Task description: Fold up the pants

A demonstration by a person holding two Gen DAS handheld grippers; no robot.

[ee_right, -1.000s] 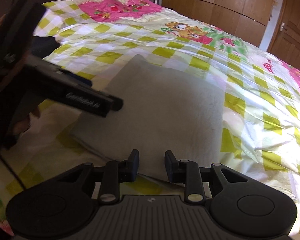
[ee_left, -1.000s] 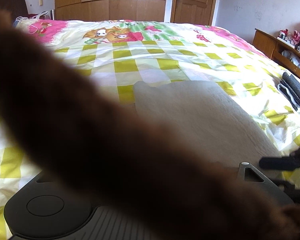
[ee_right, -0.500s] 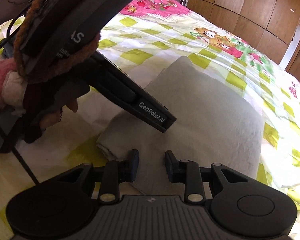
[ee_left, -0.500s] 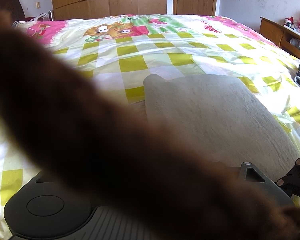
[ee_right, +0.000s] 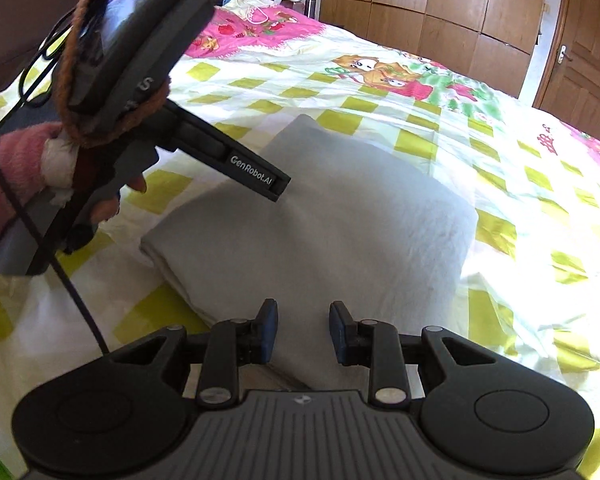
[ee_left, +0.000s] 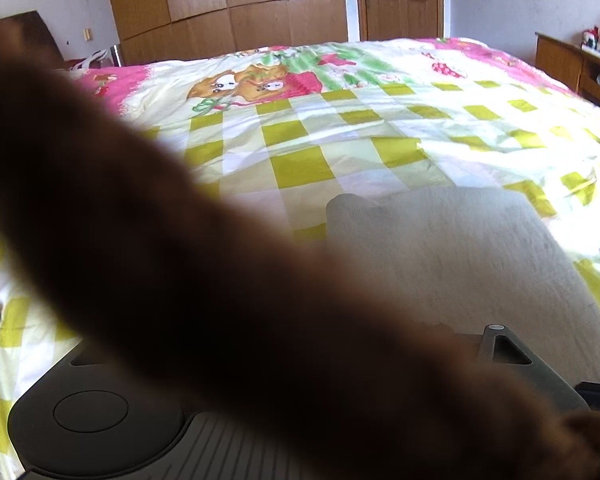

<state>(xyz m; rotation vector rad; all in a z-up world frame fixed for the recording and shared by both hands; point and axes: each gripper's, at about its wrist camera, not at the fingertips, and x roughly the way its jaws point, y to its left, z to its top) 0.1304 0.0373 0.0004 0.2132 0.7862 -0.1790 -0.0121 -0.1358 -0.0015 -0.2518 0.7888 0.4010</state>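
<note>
Folded pants (ee_right: 320,224) lie on the bed (ee_right: 500,152); the right claw (ee_right: 302,332) gapes empty, the left claw (ee_right: 278,188) hides behind a brown blur (ee_left: 220,300), state unclear.

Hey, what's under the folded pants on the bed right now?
The grey pants lie folded straight on the checked bedspread, which shows all around them. Whether anything lies between the two is hidden by the cloth. The left gripper hovers above them.
</note>
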